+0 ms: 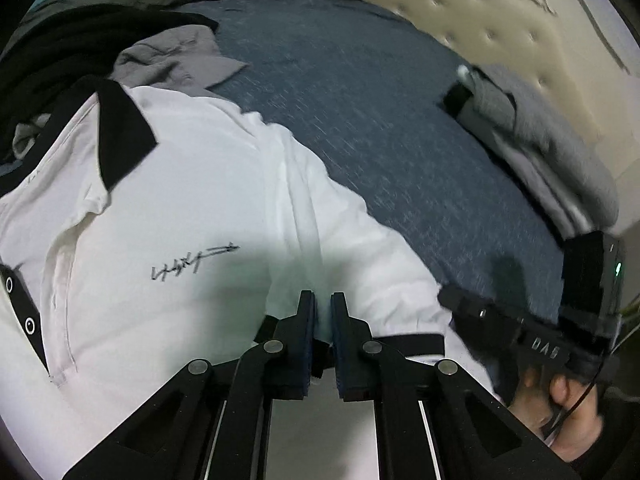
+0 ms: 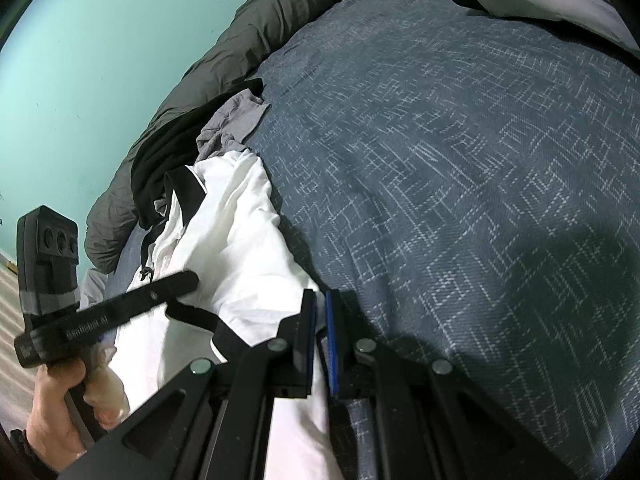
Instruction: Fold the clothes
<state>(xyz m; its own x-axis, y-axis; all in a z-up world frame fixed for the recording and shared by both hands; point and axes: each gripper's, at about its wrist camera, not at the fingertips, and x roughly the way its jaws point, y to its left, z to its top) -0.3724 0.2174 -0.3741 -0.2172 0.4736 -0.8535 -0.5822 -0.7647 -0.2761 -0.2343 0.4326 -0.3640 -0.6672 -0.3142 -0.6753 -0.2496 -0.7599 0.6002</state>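
Covering the bed, blue patterned spread; white polo shirt lies along its near side. Soft, limp, light cloth; best taken at hem or shoulder seams. Left gripper pinches shirt fabric; right gripper clamps its edge.

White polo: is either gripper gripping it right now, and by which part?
Both are. The left gripper pinches a fold in the white polo; the right gripper pinches its right-hand edge.
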